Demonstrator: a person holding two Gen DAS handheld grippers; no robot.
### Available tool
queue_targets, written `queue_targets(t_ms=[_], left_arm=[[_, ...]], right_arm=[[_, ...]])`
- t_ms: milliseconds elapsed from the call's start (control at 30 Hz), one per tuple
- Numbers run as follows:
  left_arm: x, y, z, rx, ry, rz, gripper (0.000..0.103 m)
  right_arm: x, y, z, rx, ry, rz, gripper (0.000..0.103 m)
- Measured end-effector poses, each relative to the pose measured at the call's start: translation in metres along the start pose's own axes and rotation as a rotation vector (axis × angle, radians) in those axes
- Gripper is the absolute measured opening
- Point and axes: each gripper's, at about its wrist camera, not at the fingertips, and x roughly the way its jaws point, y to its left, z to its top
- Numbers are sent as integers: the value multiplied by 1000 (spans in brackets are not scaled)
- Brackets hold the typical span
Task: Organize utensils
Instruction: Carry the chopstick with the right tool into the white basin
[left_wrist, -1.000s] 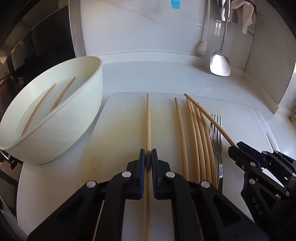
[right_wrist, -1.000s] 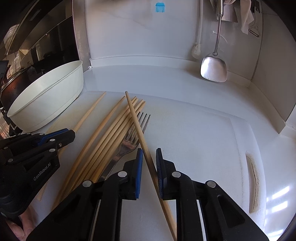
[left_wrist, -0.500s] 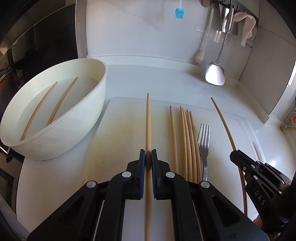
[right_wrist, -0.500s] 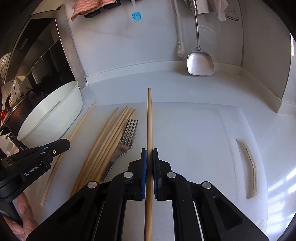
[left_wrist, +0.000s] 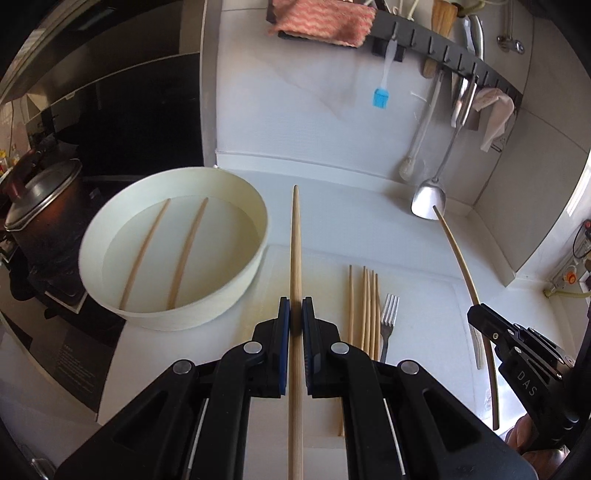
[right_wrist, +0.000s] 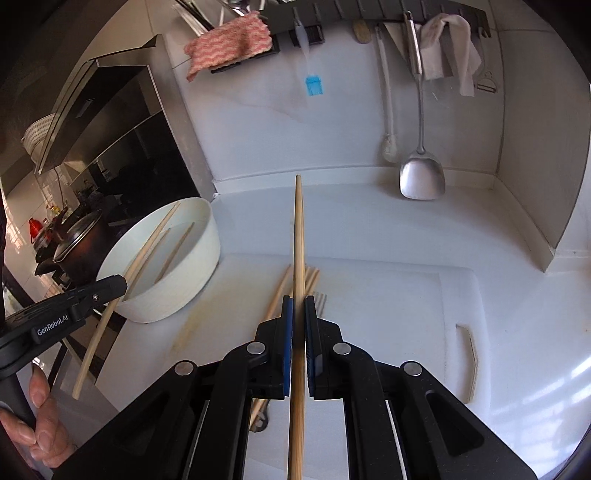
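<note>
My left gripper (left_wrist: 296, 308) is shut on a wooden chopstick (left_wrist: 296, 243), held in the air above the cutting board (left_wrist: 424, 295). My right gripper (right_wrist: 299, 306) is shut on another chopstick (right_wrist: 298, 229), also lifted; it shows in the left wrist view (left_wrist: 461, 266) at the right. The left one shows in the right wrist view (right_wrist: 147, 251) near the bowl. A white bowl (left_wrist: 236, 291) at the left holds two chopsticks (left_wrist: 184, 251). Several chopsticks (left_wrist: 367, 306) and a fork (left_wrist: 388, 317) lie on the board.
A dark pot (left_wrist: 40, 206) stands left of the bowl on the stove. A metal spatula (left_wrist: 430, 199), a blue brush (left_wrist: 380, 96) and cloths hang on the back wall rail. The counter's corner wall rises at the right.
Both grippers have risen well above the board, each carrying its chopstick. The right gripper closed on its chopstick and straightened it. The view now takes in more of the wall.
</note>
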Motion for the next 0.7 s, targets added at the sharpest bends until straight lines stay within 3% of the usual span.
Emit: queue_targets(t_ms=[133, 333, 533, 700], left_arm=[[-17, 35, 23, -22, -24, 40, 7], [-9, 108, 61, -44, -42, 72, 7], [36, 173, 92, 3, 14, 21, 7], [80, 208, 105, 48, 113, -29, 7]], right_arm=[[2, 30, 18, 12, 5, 61, 6], [42, 99, 46, 32, 4, 134, 6], [109, 168, 69, 65, 51, 118, 6], [158, 205, 79, 130, 98, 96, 6]])
